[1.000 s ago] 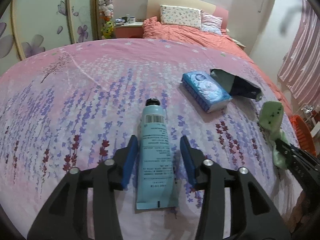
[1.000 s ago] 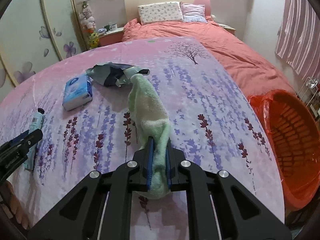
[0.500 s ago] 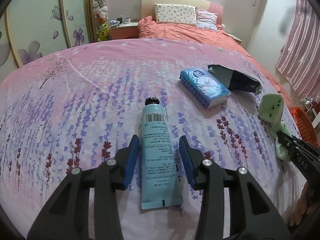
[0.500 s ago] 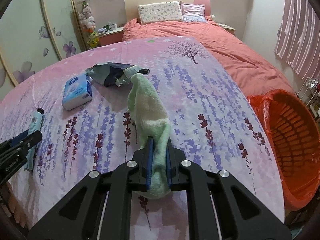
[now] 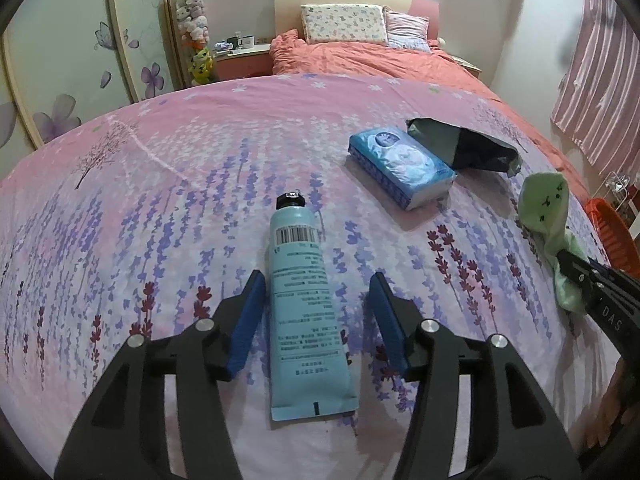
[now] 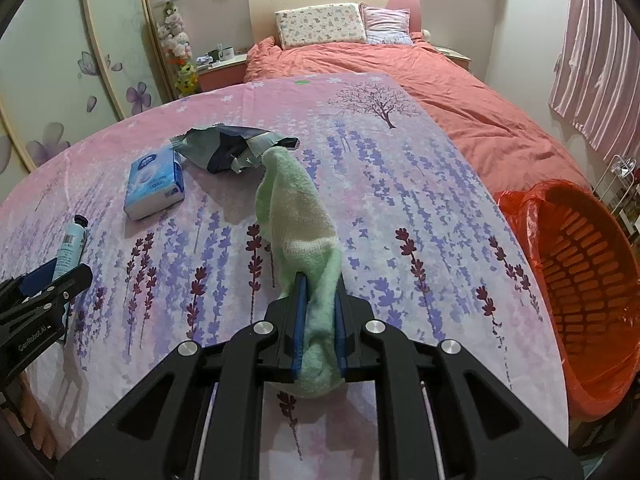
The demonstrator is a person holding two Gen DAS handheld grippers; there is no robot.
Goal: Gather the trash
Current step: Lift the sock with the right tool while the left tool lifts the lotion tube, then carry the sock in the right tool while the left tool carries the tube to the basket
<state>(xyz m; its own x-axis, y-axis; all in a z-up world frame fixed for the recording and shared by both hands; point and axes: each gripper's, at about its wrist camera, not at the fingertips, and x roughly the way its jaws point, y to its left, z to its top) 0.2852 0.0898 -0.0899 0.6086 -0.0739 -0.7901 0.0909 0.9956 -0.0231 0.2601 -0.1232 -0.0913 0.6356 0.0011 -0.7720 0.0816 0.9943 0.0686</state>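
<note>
Flanking tube (image 5: pixel 304 304): tissue pack (image 5: pixel 401 167) (bag (image 5: pixel 464 148) behind)

1 tube (image 5: pixel 306 300), 1 tissue pack (image 5: pixel 400 166), 1 foil bag (image 5: pixel 468 148), 1 green sock (image 6: pixel 304 220), 1 orange basket (image 6: pixel 580 280), 2 pillows (image 6: pixel 320 24)

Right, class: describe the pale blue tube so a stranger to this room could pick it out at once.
Start at the pink bedspread printed with purple flowers. Near its front edge, between the open blue pads of the left gripper, lies the pale blue squeeze tube. Unlike the boxy blue tissue pack beyond, it is long and flat, with a small black cap and a barcode.
</note>
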